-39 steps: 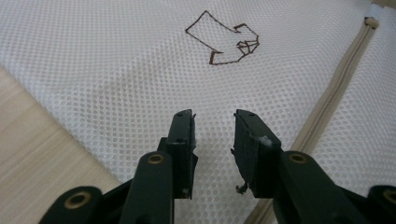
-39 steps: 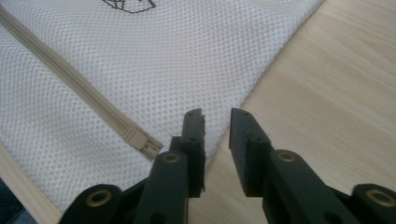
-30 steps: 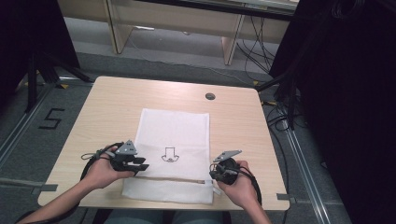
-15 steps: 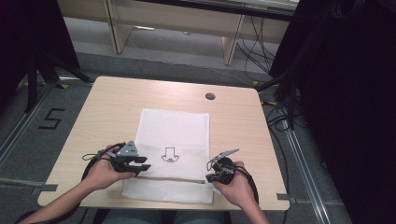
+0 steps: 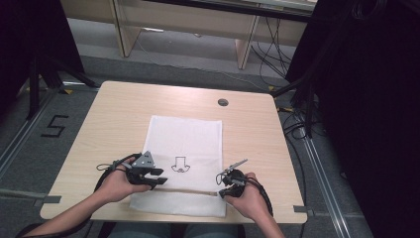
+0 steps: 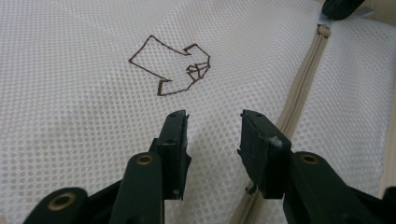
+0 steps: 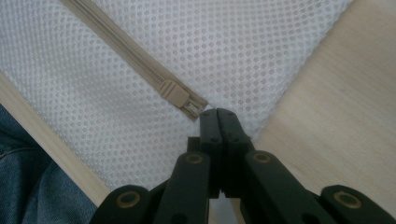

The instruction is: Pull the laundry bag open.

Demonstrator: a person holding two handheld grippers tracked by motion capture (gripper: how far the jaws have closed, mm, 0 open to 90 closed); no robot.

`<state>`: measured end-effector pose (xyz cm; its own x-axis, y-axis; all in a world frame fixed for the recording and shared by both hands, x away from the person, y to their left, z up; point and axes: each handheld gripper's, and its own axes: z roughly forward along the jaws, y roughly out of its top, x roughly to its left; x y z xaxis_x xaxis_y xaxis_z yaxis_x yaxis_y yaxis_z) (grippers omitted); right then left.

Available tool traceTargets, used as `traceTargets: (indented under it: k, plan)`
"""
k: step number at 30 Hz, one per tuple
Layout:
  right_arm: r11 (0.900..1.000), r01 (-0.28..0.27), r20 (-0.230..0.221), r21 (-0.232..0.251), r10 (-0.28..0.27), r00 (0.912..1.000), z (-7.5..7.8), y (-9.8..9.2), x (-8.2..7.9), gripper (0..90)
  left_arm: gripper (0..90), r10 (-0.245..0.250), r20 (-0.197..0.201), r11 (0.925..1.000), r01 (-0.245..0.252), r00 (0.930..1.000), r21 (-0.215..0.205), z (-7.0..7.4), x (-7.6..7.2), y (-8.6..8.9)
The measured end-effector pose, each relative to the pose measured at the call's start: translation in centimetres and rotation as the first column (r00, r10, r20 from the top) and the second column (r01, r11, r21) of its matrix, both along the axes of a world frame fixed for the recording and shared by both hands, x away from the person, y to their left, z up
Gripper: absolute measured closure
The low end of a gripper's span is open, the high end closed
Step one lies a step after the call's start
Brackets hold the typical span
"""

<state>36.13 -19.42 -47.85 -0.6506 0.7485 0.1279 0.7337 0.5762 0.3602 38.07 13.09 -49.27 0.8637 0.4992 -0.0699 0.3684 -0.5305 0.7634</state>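
While the white mesh bag [image 5: 184, 163] is lying flat on the near half of the desk [image 5: 119, 114], we are working at its beige zipper [image 7: 126, 55], which is running across the bag close to the near edge. Our right gripper [image 7: 218, 115] is sitting with its jaws pressed together at the zipper's slider [image 7: 176, 94], right at the bag's right edge; whether it is pinching the pull tab we cannot tell. Our left gripper [image 6: 212, 126] is hovering over the mesh at the bag's left side, its jaws spread and just having been opening, with nothing between them but the fabric beneath. A brown arrow [image 6: 170, 66] is drawn on the mesh ahead of them. Whether the bag is holding anything we cannot tell. The light wooden desk is carrying a round cable grommet [image 5: 223, 102] near its far edge. On the grey floor to the left, a "5" [image 5: 54, 126] is marked in black tape, and cables [image 5: 292, 124] are trailing at the right.
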Motion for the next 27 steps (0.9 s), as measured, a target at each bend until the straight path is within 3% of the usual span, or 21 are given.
traceTargets:
  k: [1,2,3,4,6,11,17,19,21,24,25,27]
  plan:
    - [1.000,-0.007,0.005,-0.001,0.007,1.0000,-0.1,0.1,0.1,90.0,60.8,0.015,-0.015,0.9998,-0.015,0.9998,-0.014,0.0,-0.1,-0.2]
    - [1.000,0.002,-0.008,-0.018,-0.002,1.0000,0.0,0.3,0.0,90.0,60.7,0.000,0.001,1.0000,0.000,1.0000,0.002,0.1,0.0,-0.2]
    - [1.000,0.002,-0.008,-0.018,-0.002,1.0000,0.0,0.3,0.0,90.0,60.7,0.008,-0.017,0.9997,-0.009,0.9998,-0.022,0.1,-0.1,-0.5]
    - [1.000,0.011,-0.010,-0.025,-0.011,0.9999,0.0,0.4,0.0,90.0,60.7,-0.002,-0.005,1.0000,0.002,1.0000,-0.008,0.2,0.0,-0.6]
    - [0.999,-0.005,0.005,-0.035,0.006,1.0000,0.0,0.5,0.1,90.0,61.5,-0.004,-0.031,0.9989,0.002,0.9995,-0.047,0.3,-0.1,-1.1]
    - [1.000,-0.001,0.006,-0.028,0.001,1.0000,0.0,0.4,0.1,90.0,62.5,-0.037,-0.035,0.9970,0.034,0.9987,-0.070,1.0,-0.4,-2.8]
    - [0.998,0.021,-0.001,-0.053,-0.021,0.9998,0.1,0.8,-0.2,90.0,62.9,-0.086,-0.025,0.9949,0.085,0.9960,-0.055,0.9,-0.7,-4.9]
    - [0.999,0.005,0.004,-0.040,-0.005,1.0000,0.0,0.6,0.0,90.0,63.3,-0.101,-0.019,0.9935,0.100,0.9947,-0.055,0.9,-0.6,-5.5]
    - [0.999,0.036,-0.017,-0.021,-0.037,0.9992,0.0,0.4,0.1,90.0,64.1,-0.112,-0.017,0.9921,0.111,0.9936,-0.059,0.9,-0.7,-6.2]
    - [1.000,0.026,-0.011,-0.010,-0.026,0.9996,-0.1,0.3,0.2,90.0,64.4,-0.127,-0.007,0.9902,0.126,0.9919,-0.059,1.0,-0.8,-7.2]
    - [0.998,0.056,-0.024,-0.007,-0.056,0.9981,-0.1,0.3,0.1,90.0,64.6,-0.135,-0.003,0.9895,0.135,0.9908,-0.052,1.0,-0.8,-7.5]
    - [0.998,0.063,-0.030,-0.016,-0.064,0.9975,0.0,0.3,0.0,90.0,64.7,-0.146,-0.004,0.9873,0.146,0.9892,-0.063,0.9,-0.9,-8.1]
